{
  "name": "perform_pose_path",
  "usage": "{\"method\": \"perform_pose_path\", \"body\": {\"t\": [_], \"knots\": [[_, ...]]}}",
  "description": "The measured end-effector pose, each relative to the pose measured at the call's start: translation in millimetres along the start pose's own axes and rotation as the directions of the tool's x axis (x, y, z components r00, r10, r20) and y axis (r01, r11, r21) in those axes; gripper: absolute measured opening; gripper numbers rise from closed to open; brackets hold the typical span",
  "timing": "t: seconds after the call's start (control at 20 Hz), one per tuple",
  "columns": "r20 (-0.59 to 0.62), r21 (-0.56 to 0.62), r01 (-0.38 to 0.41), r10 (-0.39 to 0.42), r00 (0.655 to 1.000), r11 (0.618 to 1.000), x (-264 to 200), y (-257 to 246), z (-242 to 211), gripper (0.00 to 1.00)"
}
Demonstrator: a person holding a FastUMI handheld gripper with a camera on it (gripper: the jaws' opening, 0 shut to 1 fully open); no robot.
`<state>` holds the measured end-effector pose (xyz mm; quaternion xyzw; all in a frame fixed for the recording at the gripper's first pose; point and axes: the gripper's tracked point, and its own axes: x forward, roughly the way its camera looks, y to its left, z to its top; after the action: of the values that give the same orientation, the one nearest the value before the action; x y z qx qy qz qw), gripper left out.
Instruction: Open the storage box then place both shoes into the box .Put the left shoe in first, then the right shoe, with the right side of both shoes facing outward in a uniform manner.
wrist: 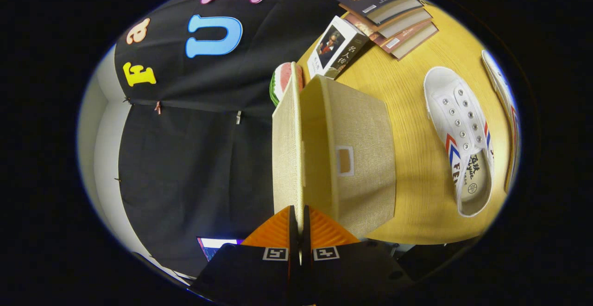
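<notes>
Here hand-held gripper [299, 220] clamped on storage box lid [286, 150]; white shoe [461, 139] beside box, printed lettering unreadable.

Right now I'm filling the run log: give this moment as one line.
phase: opening box | tongs: shut on lid, lid raised | storage box: open | white shoe: on table, beside box

The one camera rides on the tongs [299, 222] and looks forward along their two fingers, which stand close together on the thin edge of the box lid [286, 153]. The view is rolled on its side, so the worktop [417, 194] stands upright along one side and the booth wall along the other. It sits very near the box [356, 157]; the shoe [461, 141] and books [389, 16] lie beyond.
</notes>
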<state>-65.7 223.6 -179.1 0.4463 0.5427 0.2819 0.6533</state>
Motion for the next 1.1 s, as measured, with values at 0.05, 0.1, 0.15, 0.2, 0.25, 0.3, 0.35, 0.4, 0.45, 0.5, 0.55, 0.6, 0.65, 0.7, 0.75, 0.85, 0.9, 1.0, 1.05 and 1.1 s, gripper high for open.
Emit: {"method": "perform_pose_path", "body": {"t": [0.05, 0.1, 0.15, 0.2, 0.25, 0.3, 0.35, 0.4, 0.45, 0.5, 0.55, 0.6, 0.65, 0.7, 0.75, 0.85, 0.9, 1.0, 1.05, 1.1], "knots": [[0.005, -0.011, -0.003, 0.003, 1.0, 1.0, -1, 10, -1, 0.05], [0.011, -0.022, -0.009, 0.01, 1.0, 1.0, 0, 22, -1, 0.05], [0.018, -0.032, -0.02, 0.021, 1.0, 0.999, 0, 36, -1, 0.05], [0.028, -0.042, -0.037, 0.038, 0.999, 0.998, 2, 51, 0, 0.05], [0.037, -0.051, -0.055, 0.057, 0.998, 0.997, 4, 68, 0, 0.05], [0.04, -0.063, -0.075, 0.078, 0.996, 0.995, 7, 84, 0, 0.05], [0.039, -0.079, -0.092, 0.095, 0.995, 0.993, 10, 100, -3, 0.05], [0.035, -0.096, -0.101, 0.105, 0.994, 0.99, 16, 113, -4, 0.05], [0.032, -0.111, -0.106, 0.11, 0.993, 0.988, 23, 125, -7, 0.05], [0.025, -0.133, -0.113, 0.118, 0.993, 0.985, 31, 137, -10, 0.05], [0.021, -0.156, -0.115, 0.119, 0.993, 0.981, 39, 148, -13, 0.05], [0.014, -0.175, -0.119, 0.124, 0.992, 0.977, 49, 159, -17, 0.05], [0.005, -0.189, -0.126, 0.129, 0.992, 0.974, 58, 169, -22, 0.05], [-0.005, -0.201, -0.129, 0.13, 0.991, 0.971, 68, 179, -26, 0.05], [-0.013, -0.211, -0.13, 0.13, 0.991, 0.969, 79, 187, -30, 0.05], [-0.034, -0.226, -0.132, 0.128, 0.991, 0.965, 104, 202, -36, 0.05], [-0.04, -0.245, -0.127, 0.121, 0.992, 0.961, 117, 207, -39, 0.05], [-0.05, -0.275, -0.12, 0.111, 0.993, 0.954, 141, 214, -45, 0.05], [-0.054, -0.279, -0.113, 0.101, 0.993, 0.954, 152, 216, -50, 0.05], [-0.057, -0.28, -0.102, 0.089, 0.994, 0.955, 164, 217, -54, 0.05]]}}
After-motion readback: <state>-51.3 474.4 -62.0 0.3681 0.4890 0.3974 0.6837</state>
